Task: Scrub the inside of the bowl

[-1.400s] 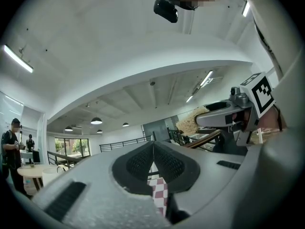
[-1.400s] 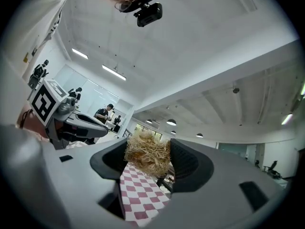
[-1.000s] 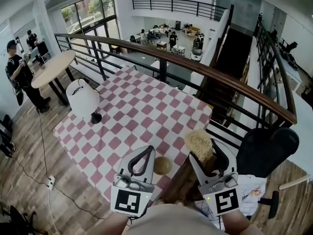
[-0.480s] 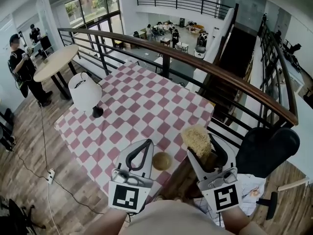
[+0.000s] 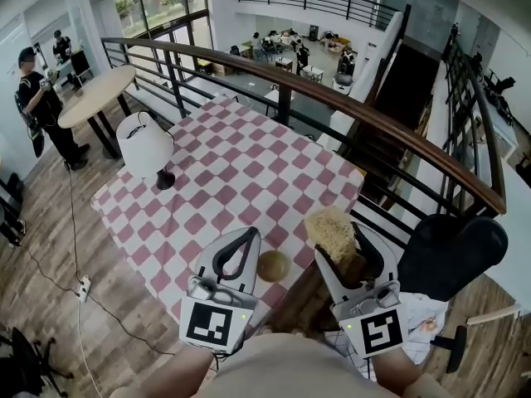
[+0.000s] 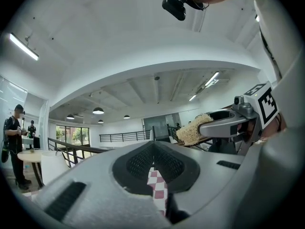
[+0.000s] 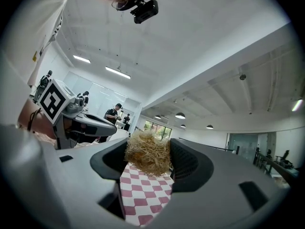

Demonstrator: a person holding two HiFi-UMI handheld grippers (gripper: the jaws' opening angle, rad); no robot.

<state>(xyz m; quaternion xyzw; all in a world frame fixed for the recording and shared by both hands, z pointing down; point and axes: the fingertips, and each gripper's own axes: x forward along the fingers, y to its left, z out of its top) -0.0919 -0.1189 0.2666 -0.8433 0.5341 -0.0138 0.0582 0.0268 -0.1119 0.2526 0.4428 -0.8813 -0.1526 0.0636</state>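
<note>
A small brown wooden bowl (image 5: 273, 265) sits near the front edge of the pink-and-white checkered table (image 5: 224, 181), between my two grippers. My left gripper (image 5: 248, 234) is held level just left of the bowl, shut with nothing in it; in the left gripper view its jaws (image 6: 153, 151) meet. My right gripper (image 5: 338, 240) hangs to the right of the bowl, off the table's edge, shut on a tan fibrous scrubber (image 5: 330, 227). The scrubber (image 7: 147, 154) sticks out past the right gripper (image 7: 149, 157). The bowl is hidden in both gripper views.
A white table lamp (image 5: 145, 146) stands at the table's left side. A brown-topped black railing (image 5: 332, 106) runs behind the table. A black chair (image 5: 452, 251) is at the right. A round table (image 5: 93, 94) and a standing person (image 5: 37, 106) are far left.
Only the head view's framing has shifted slightly. Both grippers, the scrubber and the bowl keep their places.
</note>
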